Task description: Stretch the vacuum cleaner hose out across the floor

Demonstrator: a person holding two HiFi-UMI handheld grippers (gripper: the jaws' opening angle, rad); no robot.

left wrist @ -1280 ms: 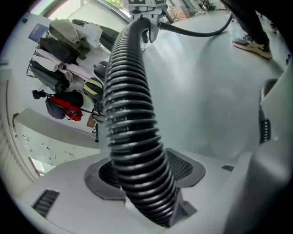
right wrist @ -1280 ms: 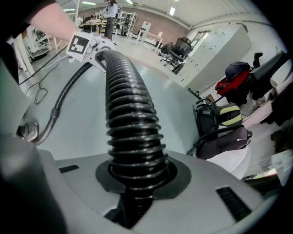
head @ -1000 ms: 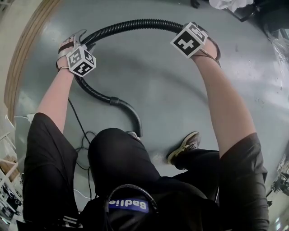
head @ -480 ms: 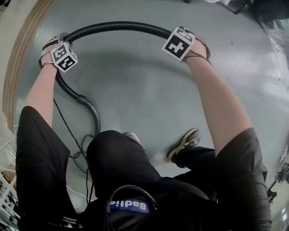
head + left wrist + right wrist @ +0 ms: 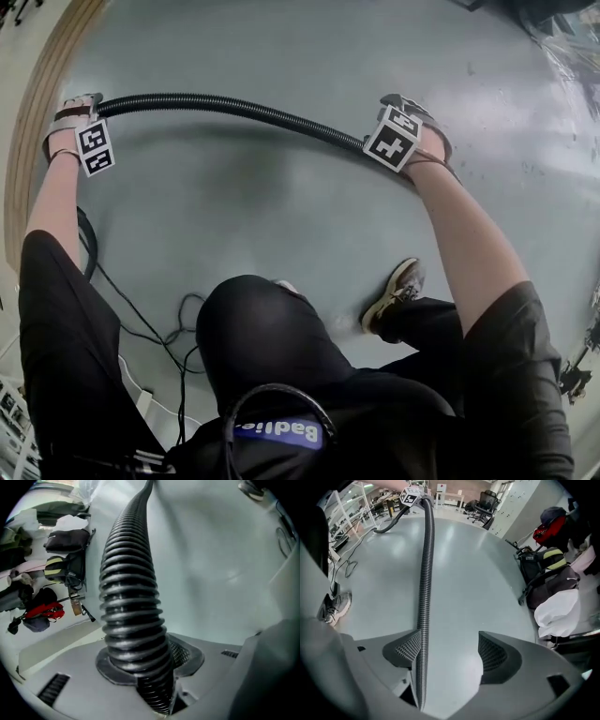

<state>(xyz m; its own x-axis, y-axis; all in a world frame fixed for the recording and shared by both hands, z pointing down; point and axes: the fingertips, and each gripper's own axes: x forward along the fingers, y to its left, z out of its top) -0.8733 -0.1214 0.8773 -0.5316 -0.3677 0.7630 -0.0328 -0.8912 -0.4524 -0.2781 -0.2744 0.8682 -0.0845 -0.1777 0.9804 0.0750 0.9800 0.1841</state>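
- left gripper (image 5: 145,667): clamped across the ribbed vacuum hose (image 5: 225,105) at far left, having just closed down onto it; held fast so that this end cannot slide back while the run is drawn out.
- right gripper (image 5: 450,653): jaws apart, just been opening; vacuum hose between them, lying against one pad, other pad clear; judged a release once that stretch sat low over the floor (image 5: 281,216).
- vacuum hose: runs almost straight from far left to right; continues past the left gripper in a curve.
- next, as a judgement: regrip further along and pull out the remaining bend.
- caution: loose cables (image 5: 141,319) at near left could snag.
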